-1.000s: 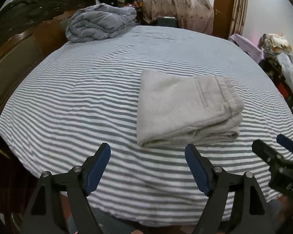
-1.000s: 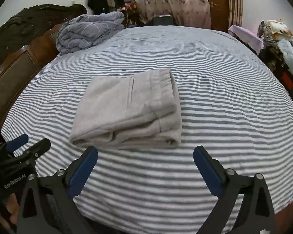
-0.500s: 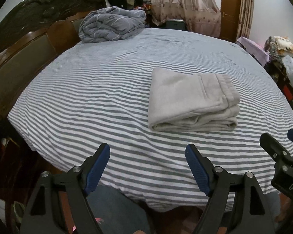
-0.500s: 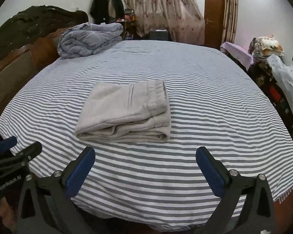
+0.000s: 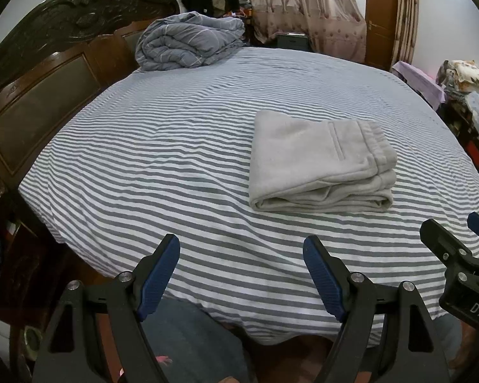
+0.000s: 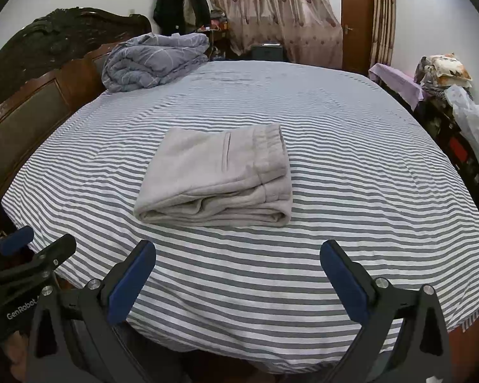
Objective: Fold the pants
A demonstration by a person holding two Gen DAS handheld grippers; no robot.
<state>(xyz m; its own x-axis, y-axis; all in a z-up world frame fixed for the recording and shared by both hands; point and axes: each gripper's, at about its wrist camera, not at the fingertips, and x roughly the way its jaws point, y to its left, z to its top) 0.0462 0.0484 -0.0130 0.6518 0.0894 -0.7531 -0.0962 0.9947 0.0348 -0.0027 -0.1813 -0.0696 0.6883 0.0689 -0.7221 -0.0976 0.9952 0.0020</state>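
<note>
The light grey fleece pants (image 6: 217, 175) are lying folded into a compact stacked rectangle on the grey-and-white striped bedsheet (image 6: 351, 191). The left gripper (image 5: 241, 271) and right gripper (image 6: 238, 274) are hovering wide apart-fingered, holding nothing; folding looks finished.

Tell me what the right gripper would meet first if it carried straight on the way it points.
Probably the striped bedsheet: the right gripper, fingers open and empty, aims down at bare sheet short of the folded pants. Depth is uncertain; a shallower line might reach the pants' near edge.
</note>
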